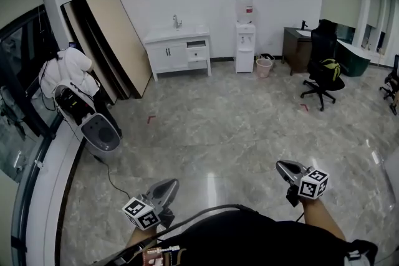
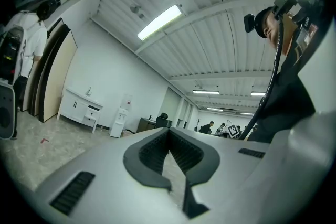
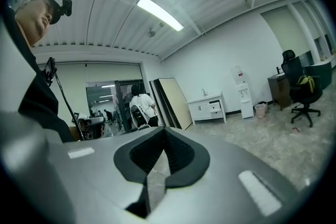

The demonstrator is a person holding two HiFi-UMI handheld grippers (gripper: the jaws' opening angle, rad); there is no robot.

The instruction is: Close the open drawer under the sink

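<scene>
Grey stone-look floor [image 1: 237,134] ran from near to far wall. Tall boards [image 1: 109,40] leaned against the far wall, left. Just right of them stood the white sink cabinet [image 1: 177,50]; its drawer [image 1: 197,54], on the cabinet's right side, sat pulled out, well apart from both tools. Left gripper [image 1: 169,185] and right gripper [image 1: 283,166] were near, jaws pressed together, nothing between them.

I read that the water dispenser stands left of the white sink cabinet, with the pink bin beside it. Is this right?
No. In the head view the water dispenser stands right of the white sink cabinet, with the pink bin beside it.
</scene>
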